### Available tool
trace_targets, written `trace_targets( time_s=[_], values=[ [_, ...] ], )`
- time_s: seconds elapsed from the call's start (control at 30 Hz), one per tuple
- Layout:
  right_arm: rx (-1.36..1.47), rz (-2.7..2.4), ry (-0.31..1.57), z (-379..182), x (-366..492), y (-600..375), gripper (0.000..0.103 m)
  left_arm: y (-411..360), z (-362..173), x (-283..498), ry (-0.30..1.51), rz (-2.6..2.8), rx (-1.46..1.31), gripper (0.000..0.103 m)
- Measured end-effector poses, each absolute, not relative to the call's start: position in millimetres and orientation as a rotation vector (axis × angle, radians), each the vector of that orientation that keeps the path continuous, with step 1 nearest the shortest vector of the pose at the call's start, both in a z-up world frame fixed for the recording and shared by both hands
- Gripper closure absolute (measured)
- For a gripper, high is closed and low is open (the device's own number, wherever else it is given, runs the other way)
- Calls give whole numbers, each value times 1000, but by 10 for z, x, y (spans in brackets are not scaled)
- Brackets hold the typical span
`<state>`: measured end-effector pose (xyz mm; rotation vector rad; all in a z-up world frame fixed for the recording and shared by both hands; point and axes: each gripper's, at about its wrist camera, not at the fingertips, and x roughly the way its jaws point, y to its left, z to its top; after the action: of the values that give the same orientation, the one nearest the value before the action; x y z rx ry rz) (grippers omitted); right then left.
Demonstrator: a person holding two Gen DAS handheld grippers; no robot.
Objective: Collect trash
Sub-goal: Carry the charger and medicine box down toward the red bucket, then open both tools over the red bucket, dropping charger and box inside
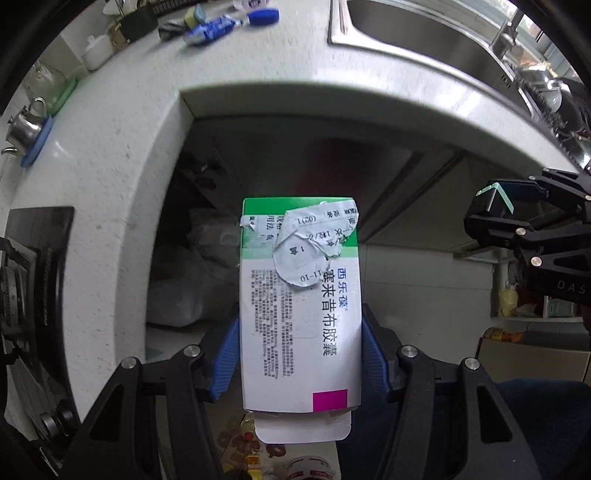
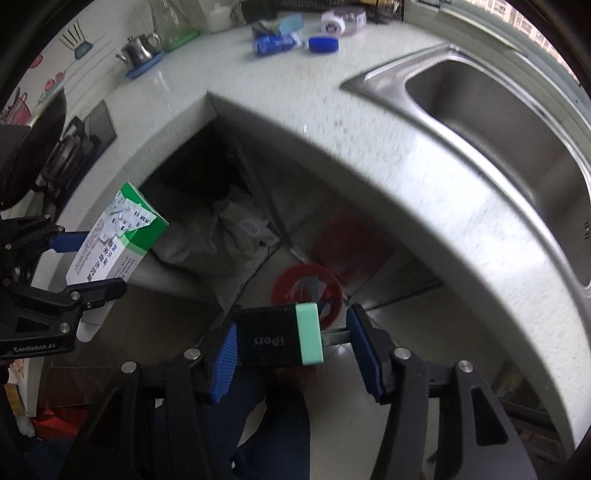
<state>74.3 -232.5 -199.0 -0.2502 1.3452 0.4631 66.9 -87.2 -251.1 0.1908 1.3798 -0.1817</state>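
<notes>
Black tongs (image 1: 300, 354) — ribbed blue pads (image 1: 223, 363), silver screws — "GenRobot.AI" lettering.

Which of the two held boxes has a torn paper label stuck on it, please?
The white-and-green medicine box in the left tool; the right tool's black box has none.

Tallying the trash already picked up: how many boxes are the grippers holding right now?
2. A green-and-white medicine box is clamped in the left gripper; a small black box with a mint-green end sits in the right gripper. Both hang over the floor below the countertop.

Speckled white worktop (image 2: 258, 74) bends around a steel sink (image 2: 498, 122) beside a window (image 2: 524, 18).
</notes>
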Motion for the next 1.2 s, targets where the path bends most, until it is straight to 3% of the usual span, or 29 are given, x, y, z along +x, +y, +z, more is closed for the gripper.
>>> trace_targets(
  time_s=[0.27,0.8,1.2],
  values=[
    [-314,418,1435,-2793,830,-2227,50,-795,-3428,741,1471,-152,175,47],
    [-281,430,1530,-5076,1044,-2208,50,-699,-5773,1171,1579,-157,58,46],
    [-294,465,1585,-5707,1146,-2299,50,-776,-6570,1414,1614,-213,63,46]
  ],
)
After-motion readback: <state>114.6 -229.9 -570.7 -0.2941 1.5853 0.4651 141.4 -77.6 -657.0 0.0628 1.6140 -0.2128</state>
